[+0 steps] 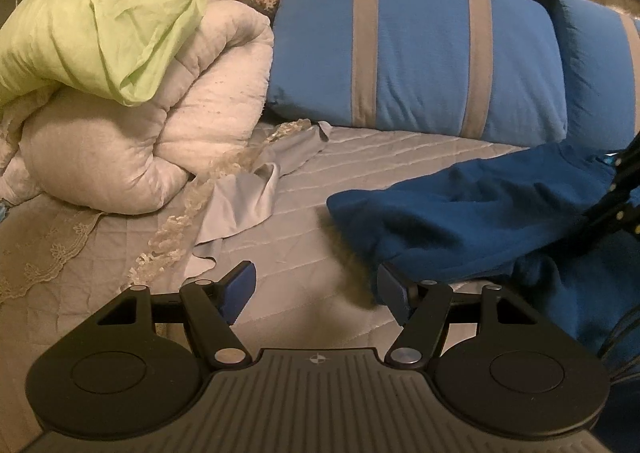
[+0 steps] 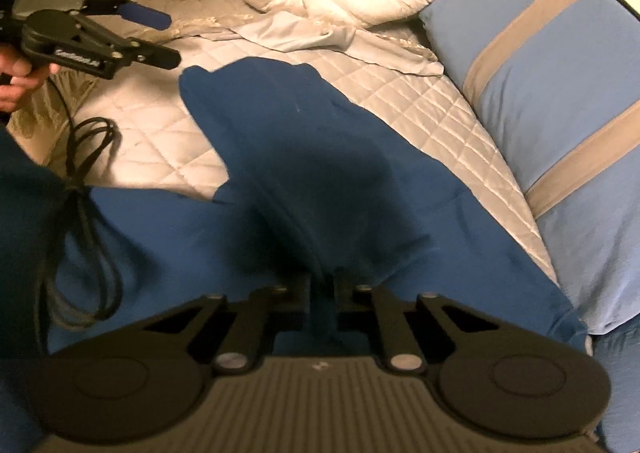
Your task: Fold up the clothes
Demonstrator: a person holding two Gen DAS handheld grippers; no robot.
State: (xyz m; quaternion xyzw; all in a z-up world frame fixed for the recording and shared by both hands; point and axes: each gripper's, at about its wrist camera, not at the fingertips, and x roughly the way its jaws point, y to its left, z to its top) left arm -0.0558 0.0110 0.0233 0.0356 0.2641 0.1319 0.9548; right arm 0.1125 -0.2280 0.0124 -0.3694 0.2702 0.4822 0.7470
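Right wrist view: right claw (image 2: 321,295) pinches soft, limp blue garment (image 2: 304,157) on bed (image 2: 420,93); left claw (image 1: 316,293) gapes empty; hems offer best grip.

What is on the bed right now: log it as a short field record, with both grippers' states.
surface: quilted bedspread
garment: dark blue garment, spread flat, partly creased
left gripper: open, over bare quilt beside the garment's edge
right gripper: shut on a fold of the garment
bedding: white comforter with green sheet on it, striped blue pillow
loose: black cable
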